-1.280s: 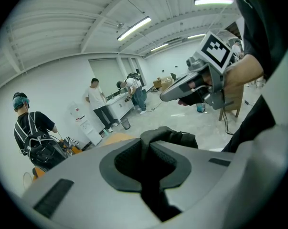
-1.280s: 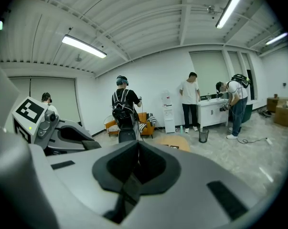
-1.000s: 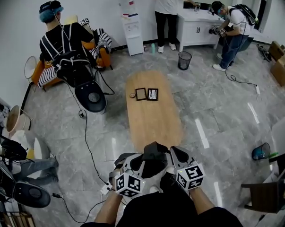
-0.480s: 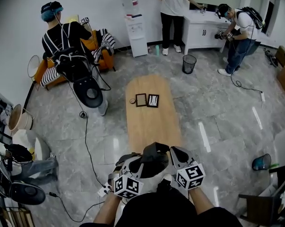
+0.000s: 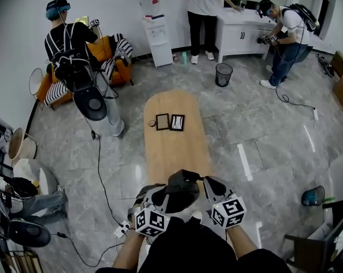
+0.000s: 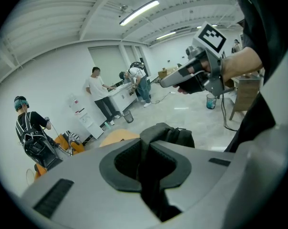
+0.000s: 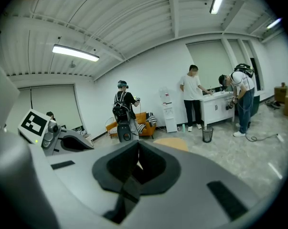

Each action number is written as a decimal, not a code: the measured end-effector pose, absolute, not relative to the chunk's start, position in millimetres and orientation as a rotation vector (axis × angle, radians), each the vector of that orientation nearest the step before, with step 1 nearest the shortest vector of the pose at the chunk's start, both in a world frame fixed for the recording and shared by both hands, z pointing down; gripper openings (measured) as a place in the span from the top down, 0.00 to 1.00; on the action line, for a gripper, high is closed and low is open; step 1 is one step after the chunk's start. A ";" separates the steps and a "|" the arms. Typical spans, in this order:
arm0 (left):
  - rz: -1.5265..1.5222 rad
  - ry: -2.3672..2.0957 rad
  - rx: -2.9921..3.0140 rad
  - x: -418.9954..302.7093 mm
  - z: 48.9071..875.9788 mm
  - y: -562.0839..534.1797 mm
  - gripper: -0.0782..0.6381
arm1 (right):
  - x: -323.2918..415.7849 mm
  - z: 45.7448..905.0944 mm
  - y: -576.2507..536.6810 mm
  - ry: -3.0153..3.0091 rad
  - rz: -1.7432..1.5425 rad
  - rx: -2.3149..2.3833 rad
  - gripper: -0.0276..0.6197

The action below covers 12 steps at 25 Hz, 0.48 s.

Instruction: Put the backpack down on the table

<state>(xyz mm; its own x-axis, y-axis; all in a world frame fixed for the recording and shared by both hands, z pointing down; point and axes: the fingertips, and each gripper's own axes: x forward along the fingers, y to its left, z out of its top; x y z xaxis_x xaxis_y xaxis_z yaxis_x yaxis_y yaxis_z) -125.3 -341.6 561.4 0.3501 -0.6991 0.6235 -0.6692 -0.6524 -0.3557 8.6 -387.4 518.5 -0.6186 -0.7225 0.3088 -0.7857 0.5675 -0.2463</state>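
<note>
In the head view a dark backpack (image 5: pixel 181 190) hangs between my two grippers, just past the near end of the oval wooden table (image 5: pixel 177 149). My left gripper (image 5: pixel 158 200) is shut on a fold of the backpack (image 6: pixel 171 134); dark fabric fills its closed jaws in the left gripper view (image 6: pixel 151 146). My right gripper (image 5: pixel 209 189) is shut on a dark strap (image 7: pixel 128 189) of the bag, seen running down between its jaws (image 7: pixel 136 148). The tabletop (image 7: pixel 170 142) shows beyond them.
Two small picture frames (image 5: pixel 170 121) and a little round object (image 5: pixel 152 123) lie on the table's far half. A cable (image 5: pixel 101 175) runs over the floor to the left. A bin (image 5: pixel 223 73), a water dispenser (image 5: pixel 156 37), an orange sofa (image 5: pixel 98 57) and several people stand further off.
The table's near end has come closer to the held backpack. The person by the sofa has stood up and stepped left. Both grippers keep their hold.
</note>
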 end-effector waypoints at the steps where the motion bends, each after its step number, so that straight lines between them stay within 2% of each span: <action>1: -1.211 1.295 -2.552 -122.9 562.0 -343.8 0.83 | 11.9 519.4 -389.2 -2.622 0.546 1.274 0.94; 12: -1.292 1.192 -2.570 -102.7 600.9 -373.7 0.83 | 33.8 544.7 -410.8 -2.579 0.587 1.287 0.94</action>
<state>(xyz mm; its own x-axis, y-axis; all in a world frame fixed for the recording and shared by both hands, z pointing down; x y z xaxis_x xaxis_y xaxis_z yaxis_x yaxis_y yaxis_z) -102.7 -373.7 600.9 0.3629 -0.6434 0.6740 -0.6204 -0.7065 -0.3404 33.8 -410.8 544.7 -0.6008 -0.7201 0.3470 -0.7994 0.5420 -0.2592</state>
